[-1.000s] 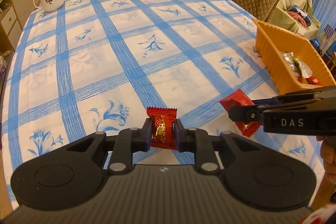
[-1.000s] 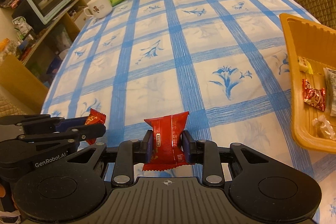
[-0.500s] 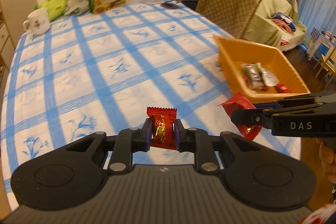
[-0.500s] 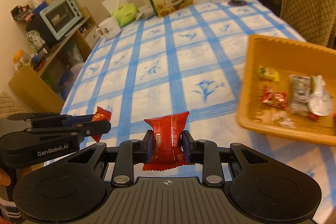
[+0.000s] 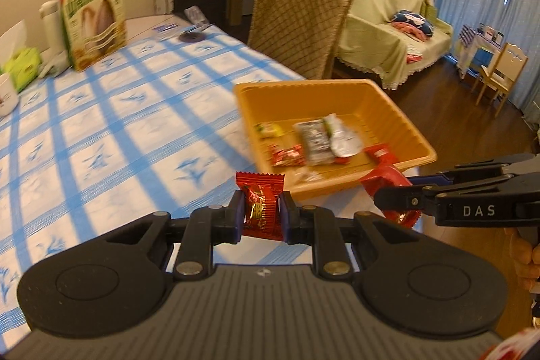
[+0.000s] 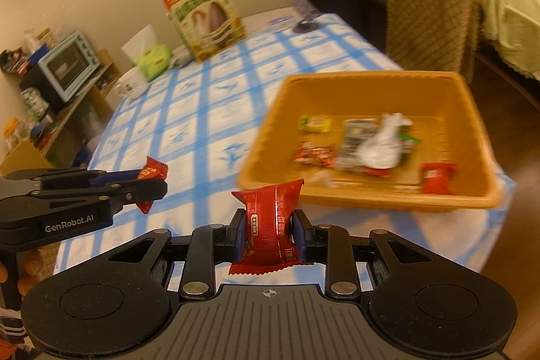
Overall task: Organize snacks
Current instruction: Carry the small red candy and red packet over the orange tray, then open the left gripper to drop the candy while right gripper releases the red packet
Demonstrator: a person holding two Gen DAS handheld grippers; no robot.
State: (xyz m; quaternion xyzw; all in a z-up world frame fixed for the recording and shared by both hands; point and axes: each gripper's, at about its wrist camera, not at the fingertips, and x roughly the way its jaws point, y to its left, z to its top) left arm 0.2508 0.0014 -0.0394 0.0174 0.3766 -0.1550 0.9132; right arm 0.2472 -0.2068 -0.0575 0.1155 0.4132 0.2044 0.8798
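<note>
Black grippers [image 5: 260, 217], blue-padded jaws, silver screws, white lettering

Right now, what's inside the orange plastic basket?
The orange plastic basket holds a yellow candy, a dark packet partly under a white wrapper, and red wrapped snacks. Anything beneath the white wrapper is hidden.

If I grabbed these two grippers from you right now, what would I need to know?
Left gripper: shut on a small red candy.
Right gripper: shut on a larger red snack packet.
Both are held in the air just short of the orange basket at the table's edge.
Done: several wrapped snacks already lie in the basket.
Left: carry both over the basket and release them. No other loose snacks show on the tablecloth.
</note>
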